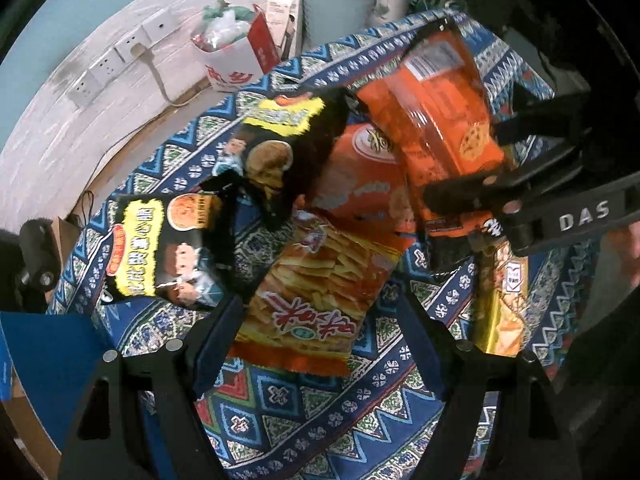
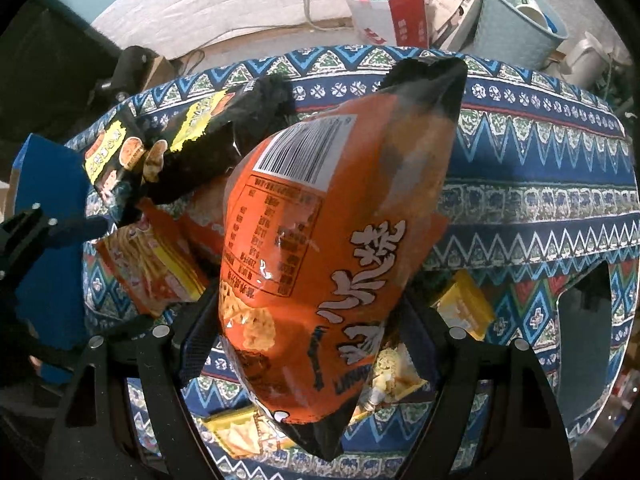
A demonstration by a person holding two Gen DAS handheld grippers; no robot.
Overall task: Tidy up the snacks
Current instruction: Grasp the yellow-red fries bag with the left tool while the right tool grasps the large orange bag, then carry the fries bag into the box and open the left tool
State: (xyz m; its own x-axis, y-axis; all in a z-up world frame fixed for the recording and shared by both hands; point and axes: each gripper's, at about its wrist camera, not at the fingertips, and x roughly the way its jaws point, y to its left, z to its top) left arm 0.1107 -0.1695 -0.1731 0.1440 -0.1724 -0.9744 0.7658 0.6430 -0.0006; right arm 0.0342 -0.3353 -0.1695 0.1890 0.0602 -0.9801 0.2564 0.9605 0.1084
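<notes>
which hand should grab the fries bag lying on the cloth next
Left. The left claw is open and empty, hanging right over the orange-and-yellow fries bag. The right claw is shut on the orange crinkly snack bag, lifted above the pile.

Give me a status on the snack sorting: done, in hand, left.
Done: nothing looks sorted yet. In hand: the right gripper is shut on the orange snack bag, lifted above the patterned cloth. Left: the two black bags, the fries bag and yellow packets lie jumbled; the left gripper is open.
</notes>
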